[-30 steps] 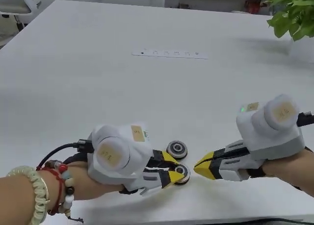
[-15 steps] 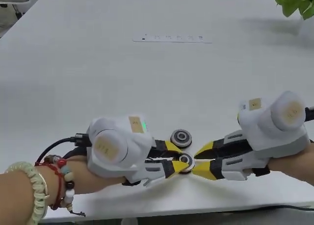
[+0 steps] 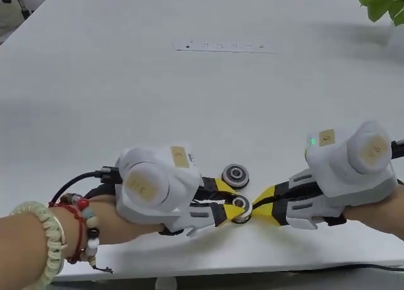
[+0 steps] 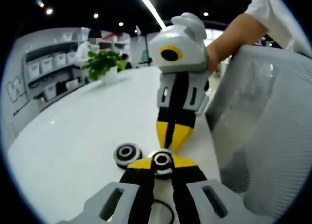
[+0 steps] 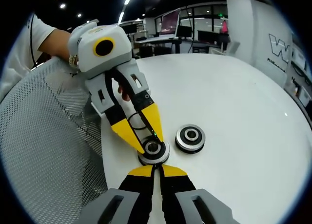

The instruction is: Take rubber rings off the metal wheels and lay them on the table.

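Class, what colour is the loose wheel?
The loose wheel: black and silver, best in right gripper view.

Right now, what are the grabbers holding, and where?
The left gripper clamps the small round metal wheel by its rim; the right gripper, shut, touches its edge.

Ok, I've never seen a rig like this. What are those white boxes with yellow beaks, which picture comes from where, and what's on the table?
There is no robot here: a person holds a tool in each hand. The left gripper and right gripper are white housings with black-and-yellow jaws. The head view comes from a headset and looks down at the white table. Each round picture comes from a camera on one gripper, looking along its jaws. The left gripper clamps a small metal wheel with a black rubber ring near the table's edge. The right gripper's closed tips touch its rim; I cannot tell whether they pinch the ring. A second such wheel lies free beside it.
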Demonstrator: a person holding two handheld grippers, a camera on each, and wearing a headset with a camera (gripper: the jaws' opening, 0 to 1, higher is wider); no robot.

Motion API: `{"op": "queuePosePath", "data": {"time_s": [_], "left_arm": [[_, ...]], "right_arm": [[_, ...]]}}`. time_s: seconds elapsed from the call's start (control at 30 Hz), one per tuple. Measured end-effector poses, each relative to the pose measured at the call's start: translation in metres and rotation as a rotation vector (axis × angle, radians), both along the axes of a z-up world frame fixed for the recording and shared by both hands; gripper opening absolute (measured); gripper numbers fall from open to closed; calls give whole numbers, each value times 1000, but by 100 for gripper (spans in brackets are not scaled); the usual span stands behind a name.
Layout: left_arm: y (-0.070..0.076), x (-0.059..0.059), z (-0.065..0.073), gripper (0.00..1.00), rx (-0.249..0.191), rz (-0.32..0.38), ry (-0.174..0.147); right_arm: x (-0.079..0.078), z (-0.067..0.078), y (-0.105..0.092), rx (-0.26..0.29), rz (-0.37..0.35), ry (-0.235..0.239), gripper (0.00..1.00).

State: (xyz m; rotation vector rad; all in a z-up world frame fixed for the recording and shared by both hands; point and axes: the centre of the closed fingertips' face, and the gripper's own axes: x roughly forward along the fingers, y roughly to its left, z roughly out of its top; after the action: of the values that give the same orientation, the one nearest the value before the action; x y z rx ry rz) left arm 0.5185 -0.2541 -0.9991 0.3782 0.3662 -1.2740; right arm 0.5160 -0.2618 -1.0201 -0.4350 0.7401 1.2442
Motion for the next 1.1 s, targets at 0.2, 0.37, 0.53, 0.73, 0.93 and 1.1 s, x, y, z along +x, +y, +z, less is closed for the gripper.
{"op": "queuePosePath", "data": {"time_s": [0.2,0.37,0.53,0.73,0.93,1.1], "left_arm": [[0,1,0,13,2,0,-1],[1,1,0,13,5,-2,-4],[1,1,0,13,6,-3,-3],[1,1,0,13,5,-2,-2],[1,1,0,13,6,1,-2],[1,1,0,13,6,2,-3]], "right_arm": [[2,-1,0,-27,-18,-3,0],[3,2,-2,13,-96,72,0],[4,7,-4,64,-159,135,0],[5,11,-5,116,-220,197,0],[4,16,-2,149,-267,246,0],[2,20,5,162,-266,252,0]]}}
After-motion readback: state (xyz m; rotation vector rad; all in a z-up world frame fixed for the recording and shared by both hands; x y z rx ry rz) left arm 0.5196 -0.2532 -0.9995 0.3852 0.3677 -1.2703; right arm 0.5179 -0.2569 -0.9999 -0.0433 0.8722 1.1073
